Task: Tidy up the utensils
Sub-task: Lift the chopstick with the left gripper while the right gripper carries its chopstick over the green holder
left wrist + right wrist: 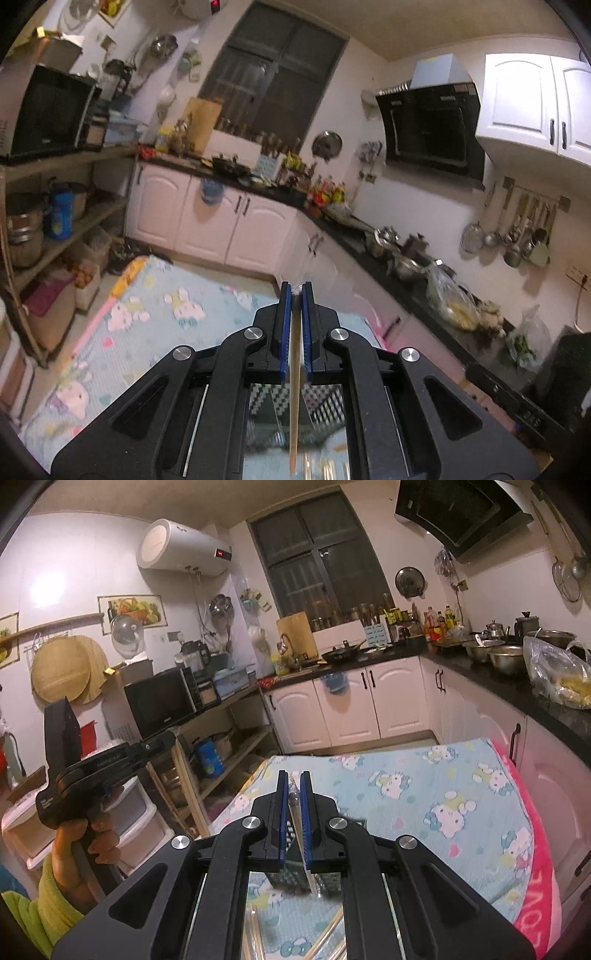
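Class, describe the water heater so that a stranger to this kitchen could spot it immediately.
Start at the dark window in the back wall. Look up and left: the water heater hangs there, a white horizontal drum. Alone among the wall's round lids and boards, it carries a red-lit display.

The left tool is clamping a chopstick, which is hanging down between its jaws. The right tool is gripping a thin utensil the same way; what kind is unclear. Below and ahead of both tools a mat is lying spread out. A basket is sitting on it just under the right tool. Beyond the mat, cabinets are standing under a bench that is wrapping round to the right. Bowls and a bag are sitting on it to the right. Left of the tools, shelves are carrying a microwave on top. In the right wrist view a hand is holding the left tool at the left.
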The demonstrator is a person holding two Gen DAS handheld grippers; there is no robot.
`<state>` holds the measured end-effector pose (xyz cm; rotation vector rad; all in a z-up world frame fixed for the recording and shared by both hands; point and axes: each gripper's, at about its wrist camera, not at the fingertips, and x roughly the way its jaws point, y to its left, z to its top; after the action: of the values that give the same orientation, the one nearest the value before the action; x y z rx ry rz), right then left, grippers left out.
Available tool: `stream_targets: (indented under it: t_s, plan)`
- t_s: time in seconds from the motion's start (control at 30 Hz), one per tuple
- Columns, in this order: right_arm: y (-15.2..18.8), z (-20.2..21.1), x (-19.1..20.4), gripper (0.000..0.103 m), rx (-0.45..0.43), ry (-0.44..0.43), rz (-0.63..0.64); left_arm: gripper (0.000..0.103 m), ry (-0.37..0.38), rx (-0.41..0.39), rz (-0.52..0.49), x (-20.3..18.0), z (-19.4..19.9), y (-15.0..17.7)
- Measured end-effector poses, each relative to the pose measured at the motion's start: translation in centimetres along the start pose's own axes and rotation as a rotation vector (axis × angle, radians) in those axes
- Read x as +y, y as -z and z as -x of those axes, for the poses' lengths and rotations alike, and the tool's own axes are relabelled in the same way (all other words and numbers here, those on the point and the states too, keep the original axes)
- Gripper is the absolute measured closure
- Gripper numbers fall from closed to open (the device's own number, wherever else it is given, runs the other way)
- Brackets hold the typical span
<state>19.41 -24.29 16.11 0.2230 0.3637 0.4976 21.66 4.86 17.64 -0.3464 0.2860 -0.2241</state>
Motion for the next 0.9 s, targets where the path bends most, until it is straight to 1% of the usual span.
stream_targets:
  t_s: [0.1,0.27,0.37,0.5,0.7,0.73,0.9]
  plan:
    - [-0.8,-0.3,-0.2,0.096,-0.015,0.003,-0.002,0.102,-0.020,-0.040,0.007,0.1,-0.7,-1.2]
    - [-2.2,-1.1,-0.5,0.096,-0.039,0.002,-0.015,0.102,-0.052,-0.090,0.017,0.6,-1.8,-1.8]
    - [-2.9,-1.6,-0.5,0.096,-0.053,0.006,-0.012,0.102,-0.082,-0.104,0.017,0.9,-2.8,-1.6]
    - [-3.5,-2.7,-0.8,0.096,-0.061,0.010,-0.029,0.102,-0.135,-0.125,-0.011,1.2,-4.3,-0.4]
    - [-3.2,-4.5,-1.3,0.096,-0.054,0.043,-0.028,0.102,-0.168,-0.124,-0.037,1.9,-5.8,1.7]
    - [-2.9,-4.9,-1.4,0.096,-0.049,0.060,-0.023,0.102,-0.170,-0.119,-0.036,2.1,-6.0,2.2]
    - [-1.6,-6.3,-2.5,0.096,-0.028,0.091,-0.043,0.102,-0.175,-0.091,-0.026,2.9,-6.6,3.5]
